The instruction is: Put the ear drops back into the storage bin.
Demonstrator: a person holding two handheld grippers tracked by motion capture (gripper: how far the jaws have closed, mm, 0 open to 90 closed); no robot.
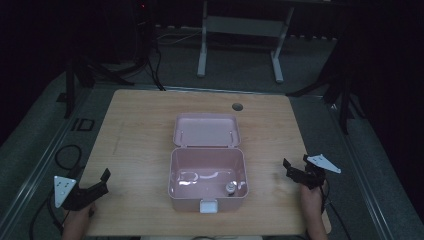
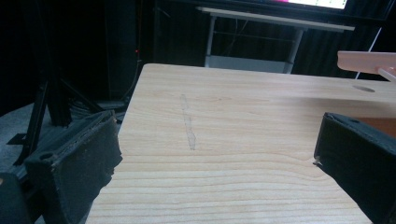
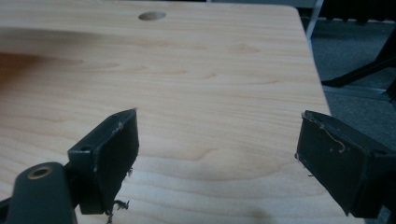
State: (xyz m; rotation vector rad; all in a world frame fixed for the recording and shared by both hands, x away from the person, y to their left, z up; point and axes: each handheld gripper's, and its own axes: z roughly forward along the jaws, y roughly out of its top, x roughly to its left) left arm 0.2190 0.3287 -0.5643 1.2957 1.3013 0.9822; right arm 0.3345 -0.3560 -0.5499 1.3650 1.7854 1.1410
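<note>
Both claws sat idle at the near corners of the light wooden bench (image 1: 140,120). Left claw (image 1: 97,186) was released, jaws spread wide over bare wood, holding nothing. Right claw (image 1: 296,171) was the same: jaws apart, empty, near the bench's right edge.

Pale pink plastic box (image 1: 207,175) sat mid-bench between them, well apart from both. Its hinged lid (image 1: 206,131) was thrown back flat on the far side; white latch (image 1: 208,206) faced the person. Inside, in the near right corner, lay a small dark round item (image 1: 230,188), too small to identify. Rest of the tub looked empty apart from glare.

My read: start or rest pose, no step engaged yet. The work looks to be either taking that small item out or shutting the lid. For the item, the right claw is closer: come in over the right wall, drop down, pinch narrow. For the lid, reach past the tub to its far edge.
</note>
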